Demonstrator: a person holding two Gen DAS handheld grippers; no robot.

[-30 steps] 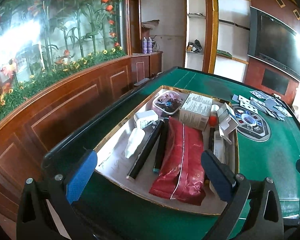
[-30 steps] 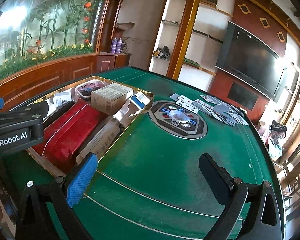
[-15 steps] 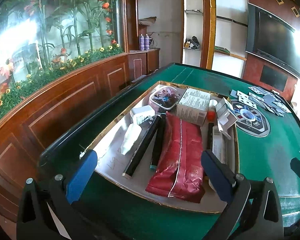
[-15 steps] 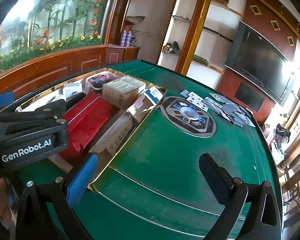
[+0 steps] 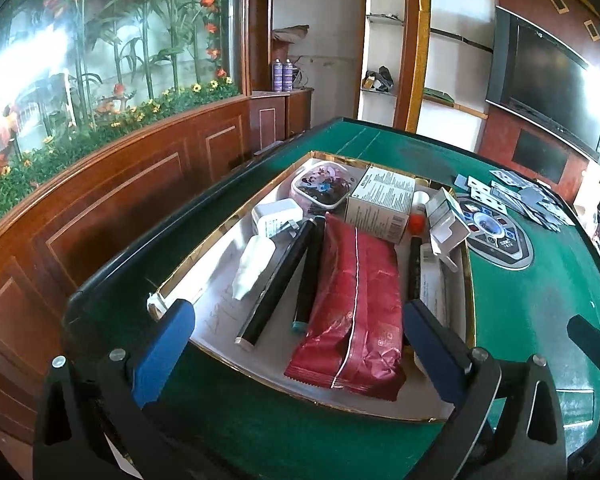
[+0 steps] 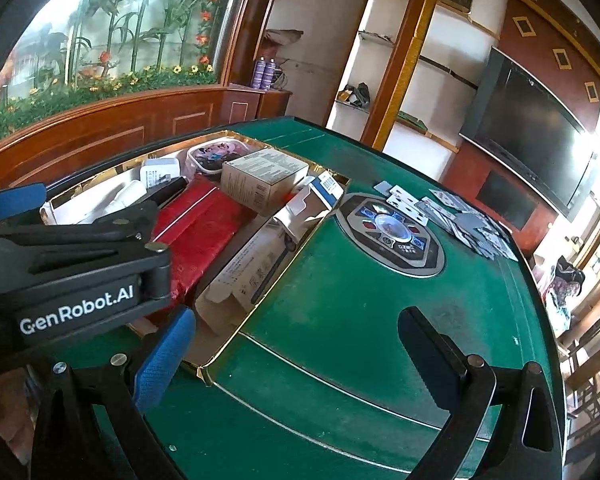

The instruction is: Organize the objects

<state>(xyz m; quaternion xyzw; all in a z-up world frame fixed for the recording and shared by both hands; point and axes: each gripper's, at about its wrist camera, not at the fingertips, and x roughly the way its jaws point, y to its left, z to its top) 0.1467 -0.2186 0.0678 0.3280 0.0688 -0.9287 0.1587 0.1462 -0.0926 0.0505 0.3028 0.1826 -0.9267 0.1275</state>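
- The left gripper [image 5: 296,356] is hovering over the near edge of the tray [image 5: 228,322], and its jaws are spread wide with nothing between them.
- The right gripper [image 6: 296,364] is hanging over the bare green bench [image 6: 340,320], just beside the tray's right rim; its jaws are also spread and empty.
- The things to organize are lying inside the tray: a red pouch [image 5: 352,308], a black tube [image 5: 278,280], a cardboard box [image 5: 382,204], a white charger [image 5: 276,216], a round lidded container [image 5: 320,188] and a long white carton [image 6: 246,276].
- The red pouch is lying flat in the middle, with its long axis running from the near rim toward the far side, and its crimped end is pointing at the left gripper.
- The black tube is lying just beside the pouch on its left, almost parallel but tilted a little, with 1 end pointing to the near rim.
- I think the long things are placed side by side like this because it is saving space in the tray.
- The playing cards [image 6: 452,216] are spreading loose on the bench, well apart from the tray, near the round panel [image 6: 390,236]; in my judgement they are not yet tidied.
- Probably both grippers are staying open because the person is choosing what to take next.
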